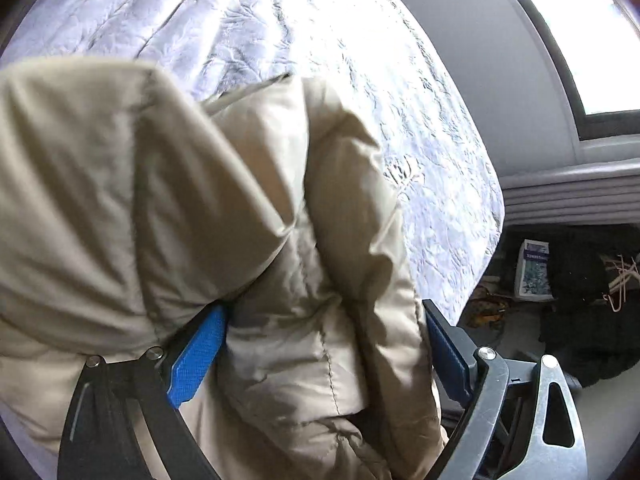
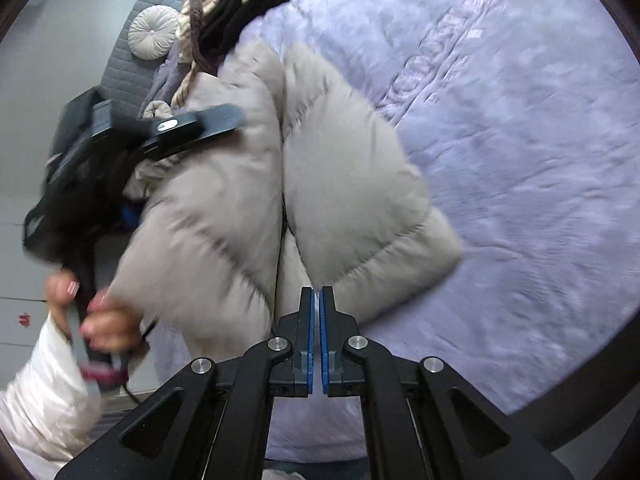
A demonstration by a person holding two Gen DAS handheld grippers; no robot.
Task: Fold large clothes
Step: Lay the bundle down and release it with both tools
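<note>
A beige puffer jacket (image 1: 168,200) lies bunched on a bed with a lilac quilted cover (image 1: 320,60). My left gripper (image 1: 324,344) has its blue-padded jaws spread wide with a thick fold of the jacket between them. In the right wrist view the jacket (image 2: 320,168) is folded over on the cover (image 2: 520,160), and the left gripper (image 2: 132,208) grips its left side, held by a hand (image 2: 96,312). My right gripper (image 2: 316,300) is shut and empty, just short of the jacket's near edge.
Dark and striped clothes (image 2: 224,4) are piled at the head of the bed by a round cushion (image 2: 154,36). Right of the bed lie a box (image 1: 532,276), hangers (image 1: 620,276) and dark clothes (image 1: 588,320) below a window (image 1: 580,32).
</note>
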